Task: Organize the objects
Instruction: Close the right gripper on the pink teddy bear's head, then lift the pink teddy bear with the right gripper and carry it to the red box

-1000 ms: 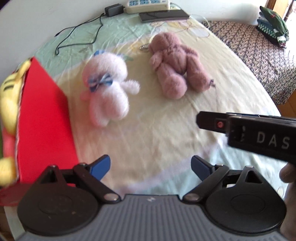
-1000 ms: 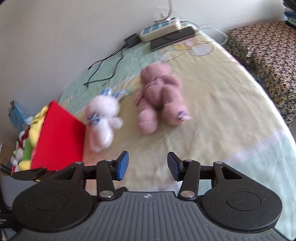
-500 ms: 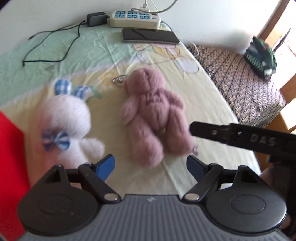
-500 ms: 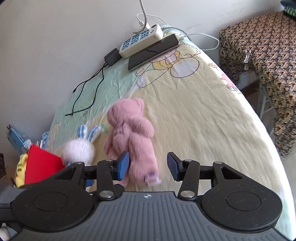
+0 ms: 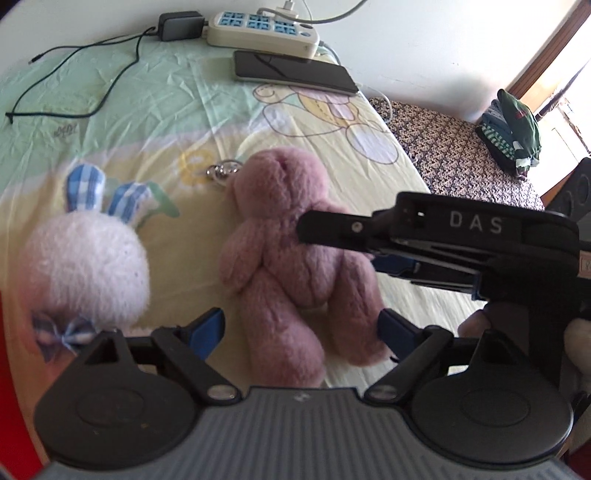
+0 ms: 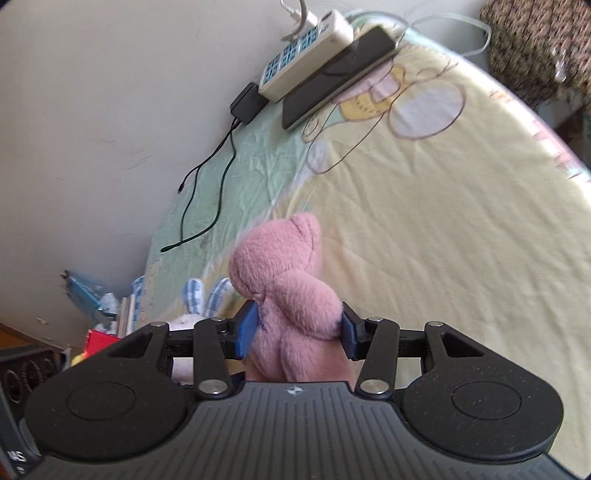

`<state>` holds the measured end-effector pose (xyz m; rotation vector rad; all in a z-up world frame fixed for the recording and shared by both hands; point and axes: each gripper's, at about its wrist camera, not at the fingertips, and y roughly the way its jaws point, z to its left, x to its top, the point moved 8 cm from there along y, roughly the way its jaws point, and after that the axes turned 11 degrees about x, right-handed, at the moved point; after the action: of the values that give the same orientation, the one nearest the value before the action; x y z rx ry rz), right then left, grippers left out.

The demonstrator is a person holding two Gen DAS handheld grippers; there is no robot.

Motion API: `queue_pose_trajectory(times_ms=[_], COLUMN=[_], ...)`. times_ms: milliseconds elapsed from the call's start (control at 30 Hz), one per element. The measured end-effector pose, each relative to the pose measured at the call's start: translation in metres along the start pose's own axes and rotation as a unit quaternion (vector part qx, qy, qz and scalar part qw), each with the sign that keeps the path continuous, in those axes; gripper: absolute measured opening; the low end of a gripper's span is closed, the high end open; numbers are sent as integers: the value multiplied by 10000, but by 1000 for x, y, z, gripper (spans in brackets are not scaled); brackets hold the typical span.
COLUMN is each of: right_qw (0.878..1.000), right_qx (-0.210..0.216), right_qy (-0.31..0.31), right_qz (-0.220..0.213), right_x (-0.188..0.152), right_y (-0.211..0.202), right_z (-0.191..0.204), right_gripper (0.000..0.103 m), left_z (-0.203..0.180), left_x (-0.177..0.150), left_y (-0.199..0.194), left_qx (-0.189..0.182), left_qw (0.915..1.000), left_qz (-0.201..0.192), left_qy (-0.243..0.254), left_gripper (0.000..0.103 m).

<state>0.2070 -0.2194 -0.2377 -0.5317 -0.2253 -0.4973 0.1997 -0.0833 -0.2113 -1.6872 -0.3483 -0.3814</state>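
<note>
A pink teddy bear (image 5: 291, 258) lies on the yellow-green bed sheet (image 5: 147, 110), with a key ring by its head. My right gripper (image 6: 299, 330) has its blue pads on both sides of the bear's body (image 6: 295, 295) and touches it; it reaches in from the right in the left wrist view (image 5: 354, 240). My left gripper (image 5: 301, 328) is open, its fingers on either side of the bear's legs. A white bunny (image 5: 85, 266) with blue checked ears lies left of the bear.
A red box (image 6: 99, 338) stands at the left edge of the bed. A power strip (image 5: 258, 31), a black phone (image 5: 295, 70), a charger and cable (image 5: 110, 77) lie by the far wall. A patterned seat (image 5: 454, 155) with folded clothes stands to the right.
Both grippers moved forward to the pink bear. The right gripper's pads now bracket the bear's body; before it was short of it. The red box has slid out of the left view.
</note>
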Motion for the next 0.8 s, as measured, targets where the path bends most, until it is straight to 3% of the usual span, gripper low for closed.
queue_pose_trajectory(times_ms=[200,533,800], right_qw=[9993,9989,9974], right_qx=[337,319,294], right_qy=[17,-285,-645], right_qz=[160,187,160], right_x=[-5,-42,-80], right_y=[3,-34,-66], right_z=[10,34,64], right_gripper=[37,36,35], left_z=[-2,-6,-16], left_x=[2,-18,-54], left_y=[3,-22,-65], left_qx=[-120,-365,-319], left_qw=[9999,9991,9989], left_qz=[65,177,-44], left_qy=[-26,-74,333], left_gripper=[87,83,82])
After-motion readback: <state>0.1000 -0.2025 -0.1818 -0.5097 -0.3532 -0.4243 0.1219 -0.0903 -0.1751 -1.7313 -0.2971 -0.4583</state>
